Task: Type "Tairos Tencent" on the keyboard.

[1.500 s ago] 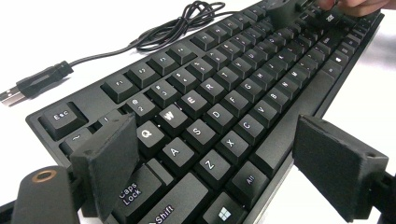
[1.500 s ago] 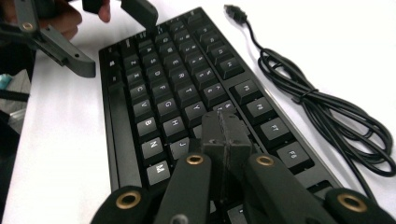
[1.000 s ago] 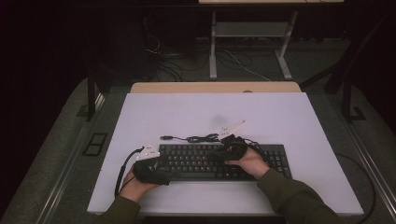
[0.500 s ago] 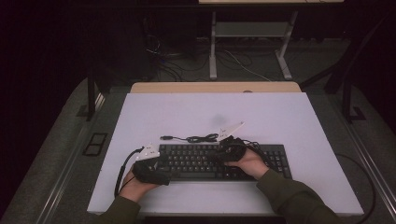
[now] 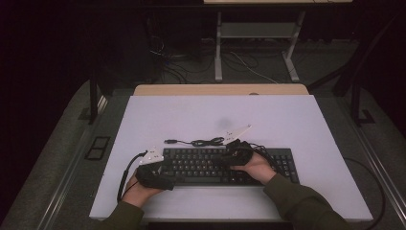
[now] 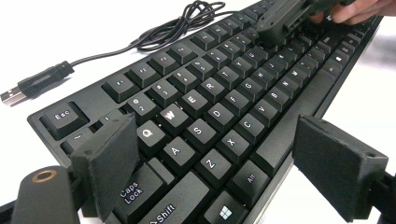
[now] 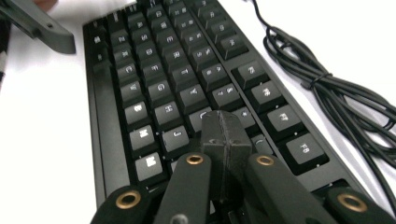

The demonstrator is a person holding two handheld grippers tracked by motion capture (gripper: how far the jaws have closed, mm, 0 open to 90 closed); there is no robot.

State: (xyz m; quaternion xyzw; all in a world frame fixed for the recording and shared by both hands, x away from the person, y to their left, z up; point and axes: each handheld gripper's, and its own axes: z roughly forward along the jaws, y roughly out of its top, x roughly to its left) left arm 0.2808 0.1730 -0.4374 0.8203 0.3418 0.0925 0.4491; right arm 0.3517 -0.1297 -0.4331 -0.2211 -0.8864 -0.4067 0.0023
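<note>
While black plastic keyboard (image 5: 225,165) lies flat on white worktop (image 5: 287,120), left tongs (image 6: 210,158) gape astride its 9 o'clock end, gripping nothing; right tongs (image 7: 224,133) closed, empty, tip over middle keys.

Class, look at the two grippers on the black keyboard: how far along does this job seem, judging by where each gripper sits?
Done: the keyboard lies flat on the table, its cable unplugged. In hand: the left gripper straddles the keyboard's left end, jaws open across its width; the right gripper, shut with nothing between its jaws, has its tip on the keys near I and K. Left: probably more key presses, though which ones cannot be told.
</note>
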